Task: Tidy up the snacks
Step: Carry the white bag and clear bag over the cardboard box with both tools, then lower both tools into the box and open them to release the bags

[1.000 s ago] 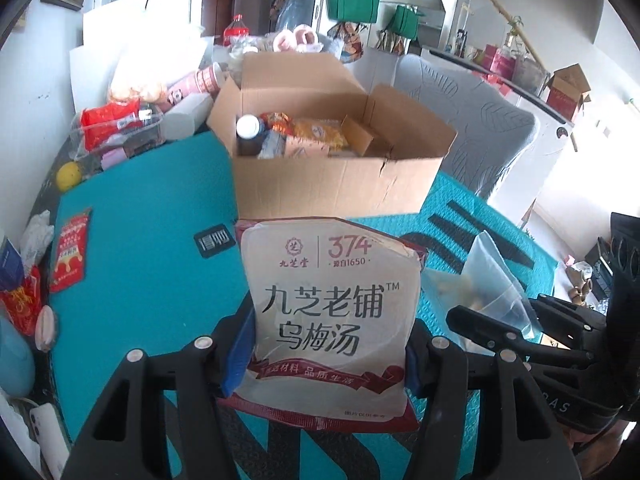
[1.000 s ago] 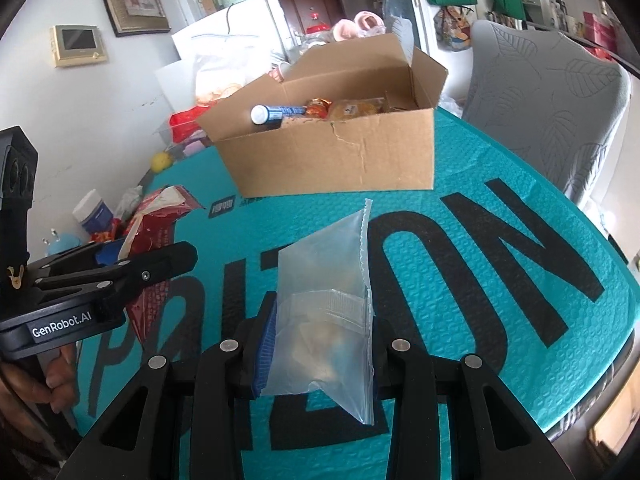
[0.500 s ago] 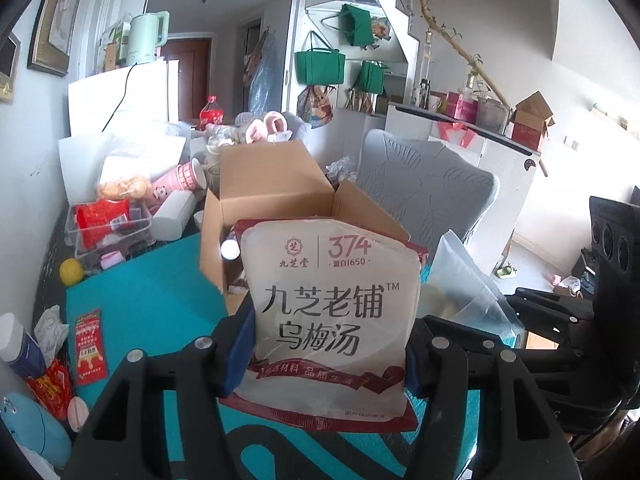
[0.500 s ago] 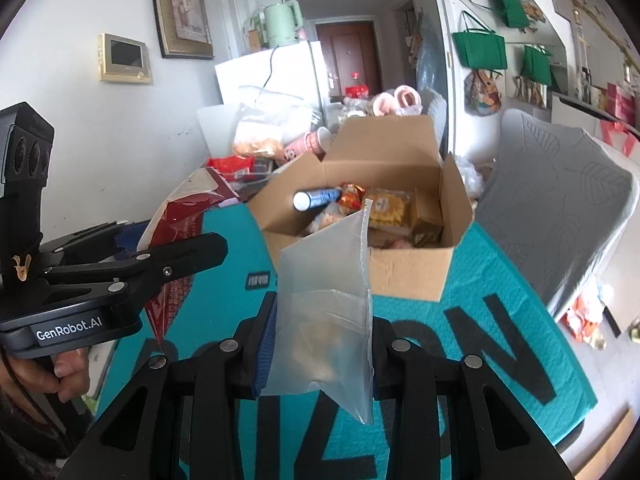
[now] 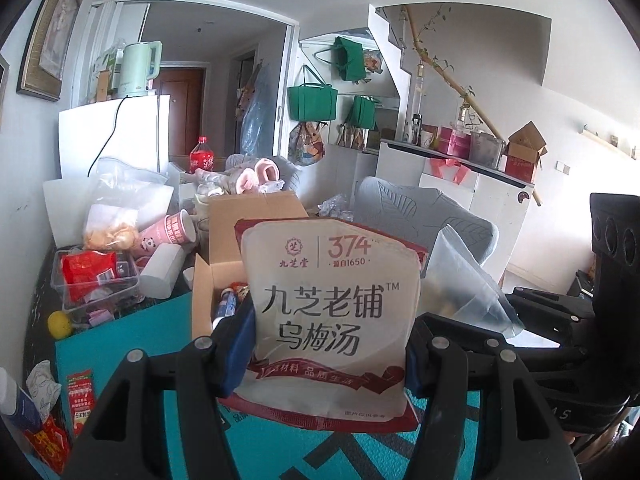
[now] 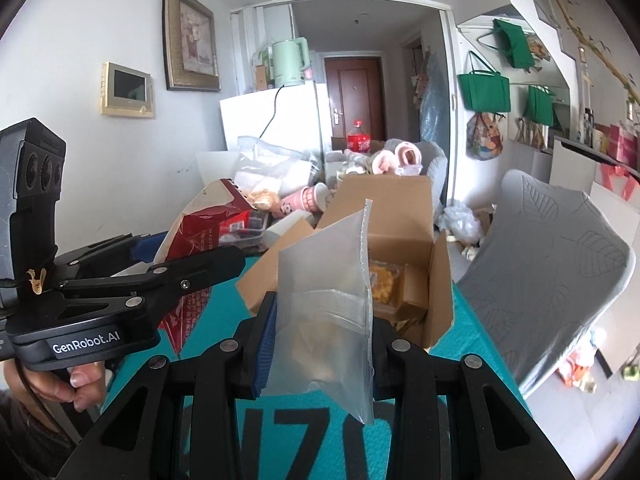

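Note:
My left gripper point(image 5: 326, 344) is shut on a white and red pouch with Chinese print point(image 5: 332, 312), held upright above the teal table. Behind it stands the open cardboard box point(image 5: 218, 276) with a bottle and snacks inside. My right gripper point(image 6: 320, 344) is shut on a clear zip bag point(image 6: 324, 320) with pale snack pieces in it. In the right wrist view the box point(image 6: 384, 216) lies ahead, packets showing inside. The left gripper point(image 6: 160, 264) appears at the left there, holding the red-backed pouch point(image 6: 200, 224). The clear bag point(image 5: 464, 288) also shows in the left wrist view.
A clear tub of red packets point(image 5: 96, 276), a pink cup point(image 5: 168, 234), a yellow ball point(image 5: 60, 324) and loose packets point(image 5: 80, 396) crowd the table's left side. A grey chair point(image 6: 548, 264) stands right of the teal table point(image 6: 352, 440). A hand point(image 6: 76, 384) holds the left gripper's handle.
Both grippers have risen with their loads and tipped up, so the box and table have sunk lower in both views. Grips on the pouch and the clear bag are unchanged.

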Motion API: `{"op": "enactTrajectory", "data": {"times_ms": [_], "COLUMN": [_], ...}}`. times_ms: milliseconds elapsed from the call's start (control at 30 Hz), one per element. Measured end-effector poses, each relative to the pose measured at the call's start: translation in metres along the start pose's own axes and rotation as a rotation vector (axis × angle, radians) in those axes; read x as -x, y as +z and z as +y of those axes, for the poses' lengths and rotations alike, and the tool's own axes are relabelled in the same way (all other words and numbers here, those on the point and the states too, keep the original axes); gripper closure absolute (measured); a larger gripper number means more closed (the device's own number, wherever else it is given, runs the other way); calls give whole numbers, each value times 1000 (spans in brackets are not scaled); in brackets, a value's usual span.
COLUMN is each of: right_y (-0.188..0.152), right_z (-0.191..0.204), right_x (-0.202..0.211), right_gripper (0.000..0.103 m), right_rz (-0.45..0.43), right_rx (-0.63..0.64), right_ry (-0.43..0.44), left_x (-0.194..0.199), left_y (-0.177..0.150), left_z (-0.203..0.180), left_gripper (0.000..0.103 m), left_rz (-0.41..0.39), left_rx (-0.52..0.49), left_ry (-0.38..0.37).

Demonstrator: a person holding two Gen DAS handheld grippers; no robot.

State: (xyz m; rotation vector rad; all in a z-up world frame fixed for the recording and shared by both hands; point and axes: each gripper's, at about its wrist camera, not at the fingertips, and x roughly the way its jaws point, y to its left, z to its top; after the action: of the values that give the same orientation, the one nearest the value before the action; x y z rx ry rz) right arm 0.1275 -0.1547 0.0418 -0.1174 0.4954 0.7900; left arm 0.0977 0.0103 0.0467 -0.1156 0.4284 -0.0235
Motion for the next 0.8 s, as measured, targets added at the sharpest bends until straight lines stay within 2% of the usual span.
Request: {"op": "enactTrajectory", "data": {"times_ms": [533,800], "right_y": [65,79], "right_z": [-40,-68], "right_x": [-88,-139], "right_gripper": [68,68], "right_rz": [-22,32], "right_rx": [46,5], "right_ry": [-12,40], "left_x": [-88,-140], "left_y": [57,73], "left_z": [46,63], "left_gripper": [44,44], "left_rz": [-76,-53], "left_rx": [62,76], "left_ry": [33,86]}}
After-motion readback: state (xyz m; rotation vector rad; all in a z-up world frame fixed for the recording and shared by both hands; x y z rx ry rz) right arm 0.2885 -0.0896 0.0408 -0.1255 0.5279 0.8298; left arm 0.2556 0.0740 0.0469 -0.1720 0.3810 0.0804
